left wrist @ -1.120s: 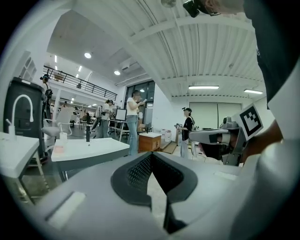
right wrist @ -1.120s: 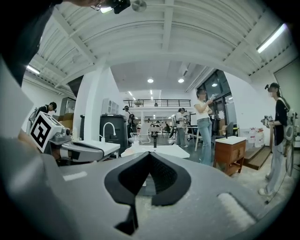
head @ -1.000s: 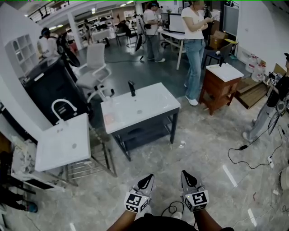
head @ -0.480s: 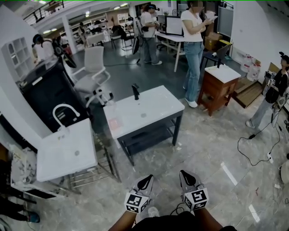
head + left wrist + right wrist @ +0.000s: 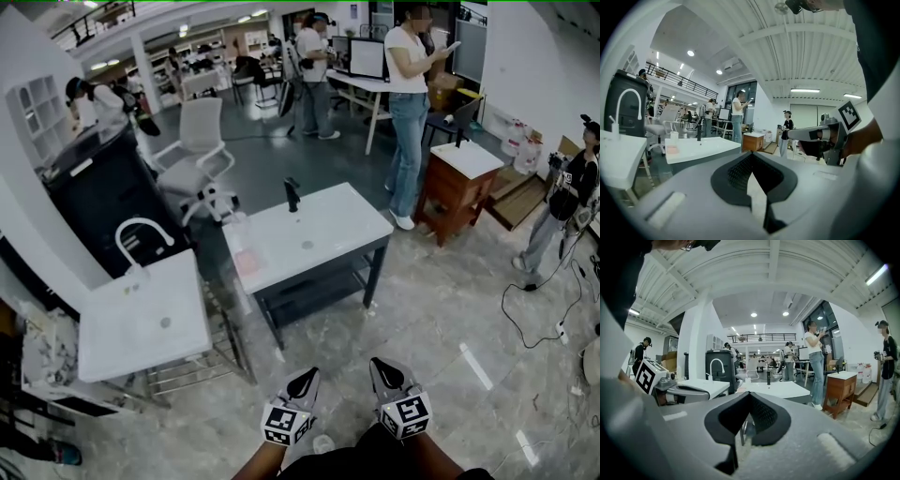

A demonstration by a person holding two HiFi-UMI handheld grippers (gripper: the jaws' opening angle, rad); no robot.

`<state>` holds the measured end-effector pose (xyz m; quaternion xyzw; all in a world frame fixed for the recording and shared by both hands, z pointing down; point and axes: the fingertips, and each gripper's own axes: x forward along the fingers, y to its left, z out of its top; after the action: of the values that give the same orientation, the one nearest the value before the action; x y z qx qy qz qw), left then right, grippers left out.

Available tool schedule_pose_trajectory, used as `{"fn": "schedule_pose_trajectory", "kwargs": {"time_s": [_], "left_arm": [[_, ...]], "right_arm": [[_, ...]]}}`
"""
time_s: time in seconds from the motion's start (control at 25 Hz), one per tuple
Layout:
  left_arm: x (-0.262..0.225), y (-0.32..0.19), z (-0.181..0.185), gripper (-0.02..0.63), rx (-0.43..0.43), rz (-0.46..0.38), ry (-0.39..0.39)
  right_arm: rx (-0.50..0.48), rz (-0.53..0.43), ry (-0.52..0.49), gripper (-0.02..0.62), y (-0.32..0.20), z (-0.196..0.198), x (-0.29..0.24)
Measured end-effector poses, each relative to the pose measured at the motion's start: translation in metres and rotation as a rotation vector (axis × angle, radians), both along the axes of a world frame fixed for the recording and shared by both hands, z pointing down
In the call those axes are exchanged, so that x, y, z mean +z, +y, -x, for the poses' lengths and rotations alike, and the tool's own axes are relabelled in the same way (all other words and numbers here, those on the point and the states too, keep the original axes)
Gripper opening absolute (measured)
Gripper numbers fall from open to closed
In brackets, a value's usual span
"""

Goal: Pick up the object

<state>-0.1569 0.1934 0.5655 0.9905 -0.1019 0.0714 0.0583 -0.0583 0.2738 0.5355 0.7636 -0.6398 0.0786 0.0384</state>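
Beyond left gripper (image 5: 303,380) and right gripper (image 5: 386,372), sink table (image 5: 328,225) nearer than before.

Bottom centre of the frame: left gripper (image 5: 303,382) and right gripper (image 5: 387,374) held low, side by side, pointing forward, both with jaws pressed together.

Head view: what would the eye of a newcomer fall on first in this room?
First, the white sink table with a black faucet, at the centre. At bottom centre, the left gripper and right gripper point toward it, both shut and empty. A person in jeans stands beyond it, at upper right.
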Motion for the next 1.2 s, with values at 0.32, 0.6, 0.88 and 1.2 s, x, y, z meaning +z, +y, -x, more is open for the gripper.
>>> {"fn": "schedule_pose_trajectory", "kwargs": {"time_s": [0.32,0.6,0.88,1.2], "left_arm": [[0.009,-0.023,0.006,0.017,-0.058,0.014,-0.018],[0.011,-0.031,-0.025,0.017,-0.064,-0.035,-0.082],[-0.002,-0.058,-0.085,0.018,-0.075,-0.074,-0.069],[-0.001,-0.086,-0.141,0.018,-0.098,-0.075,-0.075]], "right_arm": [[-0.051,0.007,0.01,0.003,-0.026,-0.004,0.008],[-0.064,0.009,-0.039,0.003,-0.045,-0.041,0.01],[-0.058,-0.031,-0.093,0.003,-0.069,-0.103,0.002],[-0.043,-0.056,-0.071,0.003,-0.09,-0.17,0.002]]}}
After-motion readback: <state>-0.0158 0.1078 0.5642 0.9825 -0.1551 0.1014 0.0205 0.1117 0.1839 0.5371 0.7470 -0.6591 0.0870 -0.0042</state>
